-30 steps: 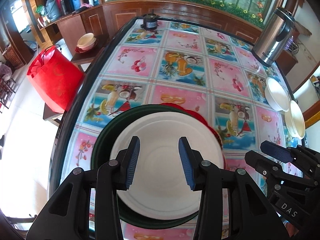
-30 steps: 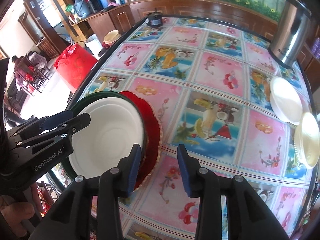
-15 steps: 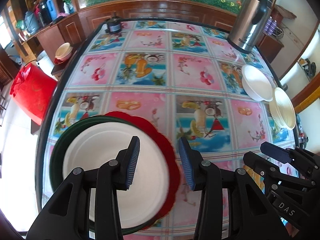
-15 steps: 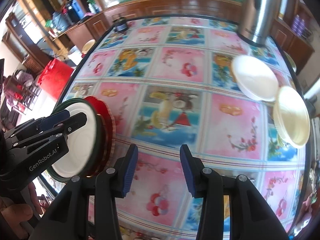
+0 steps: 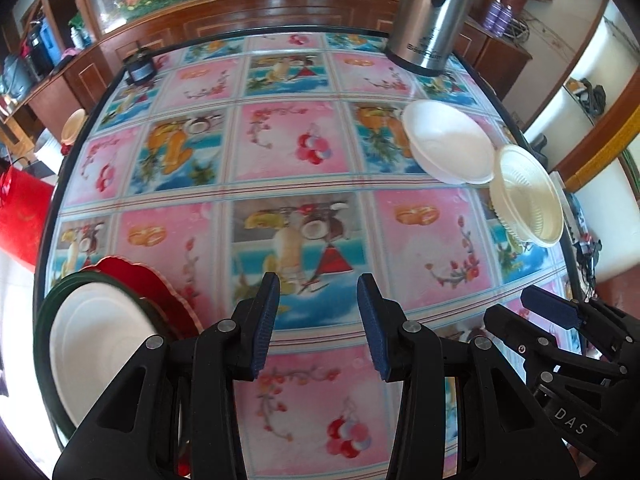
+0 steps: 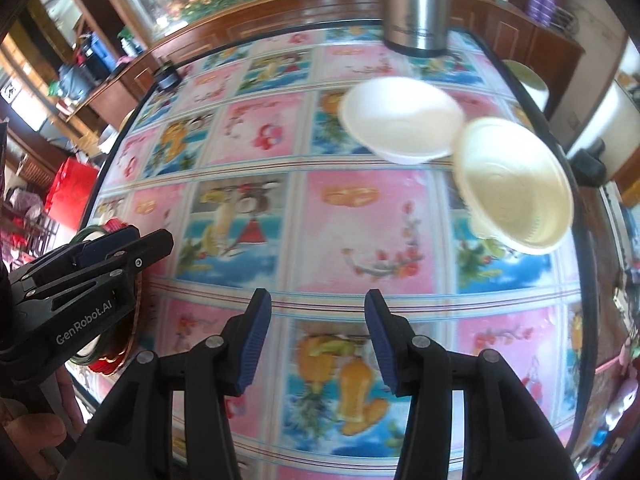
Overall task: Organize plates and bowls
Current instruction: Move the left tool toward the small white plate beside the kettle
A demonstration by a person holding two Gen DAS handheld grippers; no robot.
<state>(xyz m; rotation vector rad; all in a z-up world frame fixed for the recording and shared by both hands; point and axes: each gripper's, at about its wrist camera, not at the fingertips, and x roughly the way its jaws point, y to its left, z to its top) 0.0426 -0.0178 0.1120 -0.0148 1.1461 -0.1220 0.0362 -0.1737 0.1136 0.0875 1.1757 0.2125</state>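
nearest the cameras, the left gripper (image 5: 318, 322) hangs over bare patterned table (image 5: 280, 152) with its blue pads apart and nothing between them, and the right gripper (image 6: 318, 336) does likewise, its jaws opening with only tablecloth showing in the gap. the stacked plates (image 5: 100, 344), white on green on red, sit at the near left edge of the table, off to the left of both grippers. farther out and to the right lie the two bowls: the cream ribbed bowl (image 6: 514, 184) nearer, by the right rim, and the white bowl (image 6: 400, 120) just beyond it, their rims touching or overlapping. both bowls are round, so no long axis matters. seen from the right wrist they sit ahead and up-right, closer to the right gripper than the left, so that hand looks better placed to reach the cream bowl first.
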